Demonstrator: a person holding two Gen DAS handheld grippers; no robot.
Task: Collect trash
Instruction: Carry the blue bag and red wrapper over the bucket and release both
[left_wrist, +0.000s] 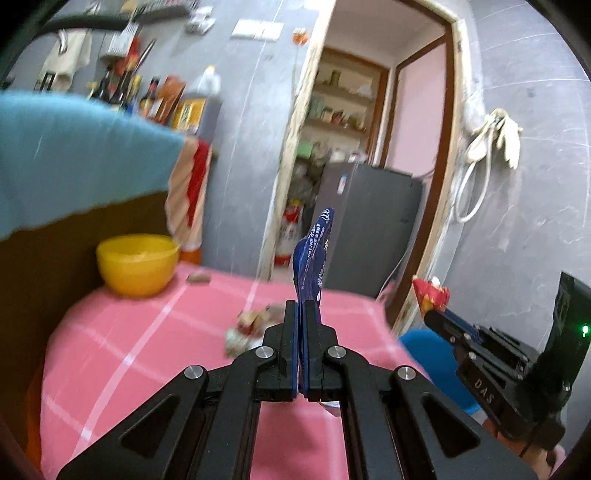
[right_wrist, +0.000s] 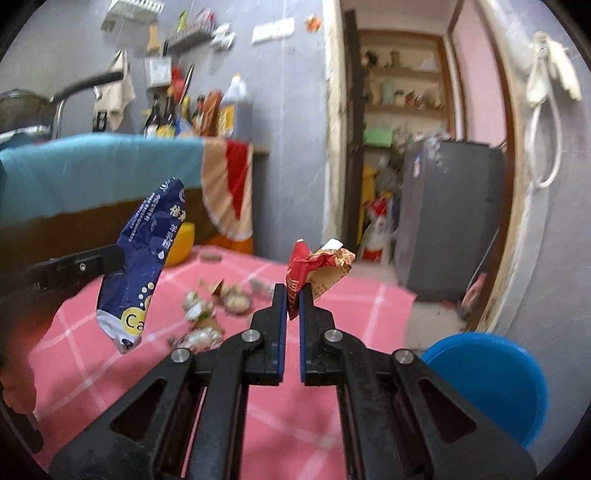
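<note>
grey walls; open doorway; grey fridge

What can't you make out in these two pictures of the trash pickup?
- Blue wrapper: edge-on in the left wrist view, its print unreadable; its lower end is hidden between the left tool fingers.
- Loose scraps on the pink cloth: blurred in both views, uncountable.
- Blue bin: contents hidden by the angle, right wrist view.
- Red wrapper in the right tool: crumpled, text illegible.
</note>
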